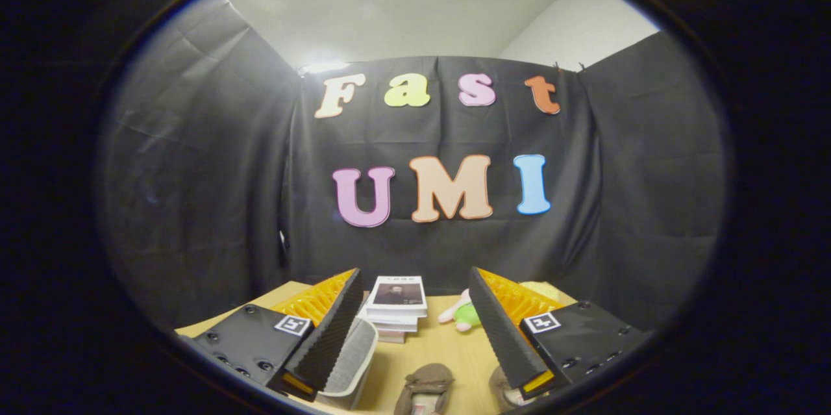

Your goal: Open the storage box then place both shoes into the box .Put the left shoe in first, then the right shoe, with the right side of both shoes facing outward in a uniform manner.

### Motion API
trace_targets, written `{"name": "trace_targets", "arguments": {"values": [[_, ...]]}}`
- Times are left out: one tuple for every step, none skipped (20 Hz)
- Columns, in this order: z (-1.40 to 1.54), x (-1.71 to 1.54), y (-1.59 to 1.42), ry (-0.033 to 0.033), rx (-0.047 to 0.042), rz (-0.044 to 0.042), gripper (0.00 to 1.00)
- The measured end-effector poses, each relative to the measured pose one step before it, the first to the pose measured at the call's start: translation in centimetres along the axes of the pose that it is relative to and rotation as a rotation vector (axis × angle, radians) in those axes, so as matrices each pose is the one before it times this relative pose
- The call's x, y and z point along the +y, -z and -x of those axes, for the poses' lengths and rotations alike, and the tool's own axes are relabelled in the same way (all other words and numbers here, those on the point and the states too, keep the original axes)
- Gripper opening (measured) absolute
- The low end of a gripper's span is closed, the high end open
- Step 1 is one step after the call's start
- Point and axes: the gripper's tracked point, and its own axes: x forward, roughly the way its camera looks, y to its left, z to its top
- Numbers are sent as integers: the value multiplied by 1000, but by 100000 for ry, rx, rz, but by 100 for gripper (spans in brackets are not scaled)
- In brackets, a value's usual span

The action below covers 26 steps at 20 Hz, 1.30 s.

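Gripper view: jaws wide apart, empty, two shoes [425, 386] on the table [448, 343] between them

Gripper view rides the gripper [415, 330], held above the table's near edge, facing level toward the far edge and the black cloth back wall, ceiling visible above. Fingers spread apart frame the wooden table [448, 343]; shoes sit closest, stack of books [396, 311] further, near the far edge.
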Motion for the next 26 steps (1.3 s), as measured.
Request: {"name": "trace_targets", "arguments": {"values": [[16,273,754,-1315,1886,-1495,100],[-82,290,882,-1359,2462,-1696,100],[-178,205,909,-1264,2632,-1852,100],[-110,166,822,-1148,2680,-2046,100],[-52,223,783,-1181,2440,-2385,100],[-67,230,748,-1320,2243,-2849,100],[-175,198,790,-967,2637,-3250,100],[-102,-9,811,-727,2378,-2806,100],[-239,-69,690,-159,2402,-2507,100],[-179,-56,693,-499,2114,-2798,100],[-151,57,783,-835,2219,-3268,100],[-255,102,783,-1072,2637,-3776,100],[-204,-91,882,-684,2853,-4273,100],[-338,-190,776,-509,2824,-4543,100],[-194,-243,689,-211,2383,-4797,100],[-257,-380,564,-13,2062,-5061,100],[-121,-411,752,347,2264,-5115,100],[-386,-317,499,-219,2611,-5291,100],[-325,-183,610,-763,2507,-5199,100],[-152,-469,780,1,2400,-4853,99],[-307,-310,461,-393,2137,-4223,99],[-177,-301,672,-227,2465,-3514,99],[-336,-192,546,-297,2290,-2764,99],[-185,-138,927,-518,2655,-2559,99],[-273,-130,538,-895,2485,-3226,99],[-250,-30,690,-1270,2289,-3908,99]]}}
